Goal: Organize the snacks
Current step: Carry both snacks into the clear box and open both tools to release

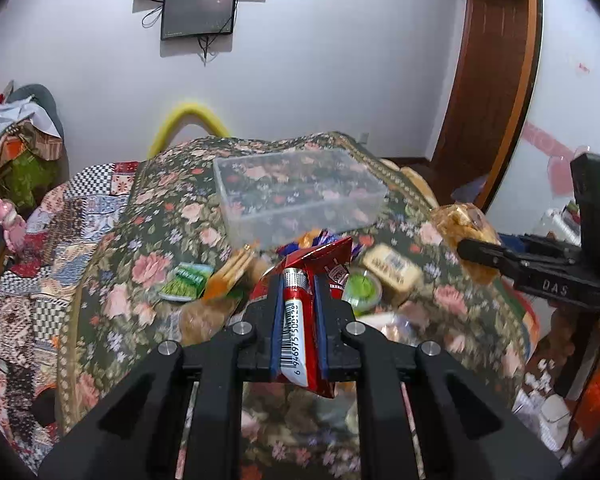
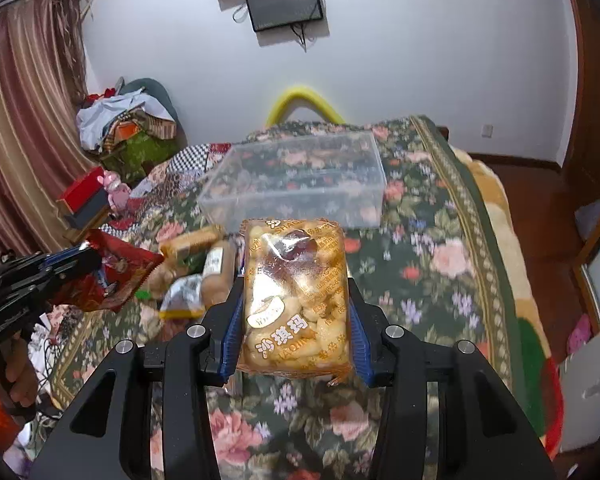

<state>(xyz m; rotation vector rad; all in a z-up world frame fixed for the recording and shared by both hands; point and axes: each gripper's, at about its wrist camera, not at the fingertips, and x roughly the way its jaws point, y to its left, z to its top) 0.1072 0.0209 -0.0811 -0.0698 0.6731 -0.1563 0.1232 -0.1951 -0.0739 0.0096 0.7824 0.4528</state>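
Note:
My left gripper point(image 1: 298, 280) is shut on a red snack packet point(image 1: 300, 320) with a barcode, held above the floral blanket; it also shows in the right wrist view point(image 2: 112, 276). My right gripper point(image 2: 296, 284) is shut on an orange pack of sachima pastry point(image 2: 296, 296), also seen in the left wrist view point(image 1: 466, 236). A clear plastic box point(image 1: 296, 192) stands open and empty on the bed beyond both grippers point(image 2: 296, 180). A pile of loose snacks point(image 1: 228, 276) lies in front of the box point(image 2: 196, 264).
The bed has a floral blanket point(image 2: 420, 240) and a patchwork quilt point(image 1: 60, 240) to the left. Clothes point(image 2: 128, 120) are piled at the far left, with a red box point(image 2: 84, 196) nearby. A wooden door frame point(image 1: 488, 80) and the bed's right edge lie right.

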